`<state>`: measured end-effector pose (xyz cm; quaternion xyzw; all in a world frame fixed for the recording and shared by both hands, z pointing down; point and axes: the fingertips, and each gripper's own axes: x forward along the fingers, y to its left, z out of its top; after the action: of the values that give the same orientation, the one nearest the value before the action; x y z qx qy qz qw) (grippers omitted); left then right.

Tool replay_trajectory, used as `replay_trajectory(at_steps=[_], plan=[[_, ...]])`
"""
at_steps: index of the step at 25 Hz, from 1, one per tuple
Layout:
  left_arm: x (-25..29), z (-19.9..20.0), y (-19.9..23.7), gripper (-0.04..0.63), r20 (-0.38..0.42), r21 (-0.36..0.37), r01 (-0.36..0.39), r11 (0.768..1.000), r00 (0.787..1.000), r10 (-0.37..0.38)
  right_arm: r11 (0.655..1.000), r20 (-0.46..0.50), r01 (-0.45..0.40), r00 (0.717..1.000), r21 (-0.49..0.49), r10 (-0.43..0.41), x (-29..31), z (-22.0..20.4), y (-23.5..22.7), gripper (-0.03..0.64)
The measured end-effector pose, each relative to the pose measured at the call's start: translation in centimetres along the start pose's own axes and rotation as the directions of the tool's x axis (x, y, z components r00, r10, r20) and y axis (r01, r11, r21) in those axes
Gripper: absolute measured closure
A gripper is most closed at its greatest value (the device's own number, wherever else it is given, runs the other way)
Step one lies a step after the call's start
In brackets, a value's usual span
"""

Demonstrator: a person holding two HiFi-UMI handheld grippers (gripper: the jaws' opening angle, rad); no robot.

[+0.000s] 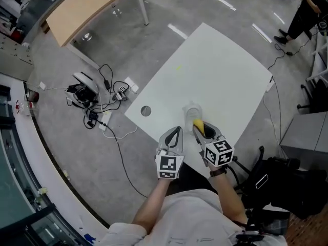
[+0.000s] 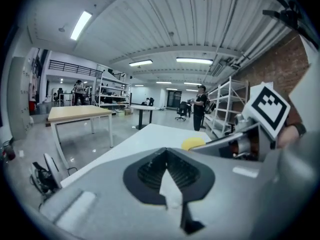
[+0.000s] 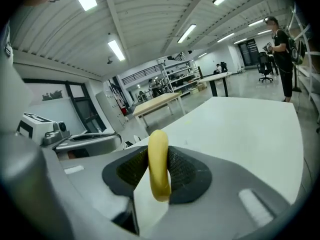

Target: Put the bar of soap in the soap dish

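A yellow bar of soap (image 1: 198, 125) stands on edge between the pads of my right gripper (image 1: 199, 130), which is shut on it just above the near edge of the white table (image 1: 215, 70). In the right gripper view the soap (image 3: 159, 159) rises upright between the dark pads of the right gripper (image 3: 159, 176). A clear soap dish (image 1: 192, 110) sits on the table just beyond it. My left gripper (image 1: 175, 132) hovers beside the right one, shut and holding nothing. From the left gripper view, that gripper (image 2: 167, 159) shows its jaws together, with the soap (image 2: 192, 143) off to the right.
A small grey round disc (image 1: 146, 110) lies on the table near its left corner. Cables and a power strip (image 1: 95, 106) clutter the floor at the left. A wooden table (image 1: 87, 6) stands beyond. A black bag (image 1: 279, 181) sits at my right.
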<state>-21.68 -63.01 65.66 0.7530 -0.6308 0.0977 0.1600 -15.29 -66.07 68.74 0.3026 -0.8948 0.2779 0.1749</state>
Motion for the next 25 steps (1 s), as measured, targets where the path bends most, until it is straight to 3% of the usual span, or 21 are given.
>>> replay_trajectory(at_steps=[12,18,25], plan=[[1.6,-4.0,2.0,0.594,-0.106,-0.043,-0.026,0.999,0.994,0.021,0.998,-0.092,0.027,0.996,0.052,-0.022,5.7,-2.7,-3.0,0.494],[2.0,-4.7,2.4,0.594,-0.130,-0.058,-0.032,0.998,0.991,0.024,0.995,-0.123,-0.009,0.992,0.104,0.022,7.2,-3.2,-3.1,0.494],[2.3,-4.4,2.1,0.594,-0.128,-0.061,-0.016,0.998,0.992,0.008,0.999,-0.160,0.032,0.987,0.034,-0.026,7.4,-3.8,-3.5,0.489]])
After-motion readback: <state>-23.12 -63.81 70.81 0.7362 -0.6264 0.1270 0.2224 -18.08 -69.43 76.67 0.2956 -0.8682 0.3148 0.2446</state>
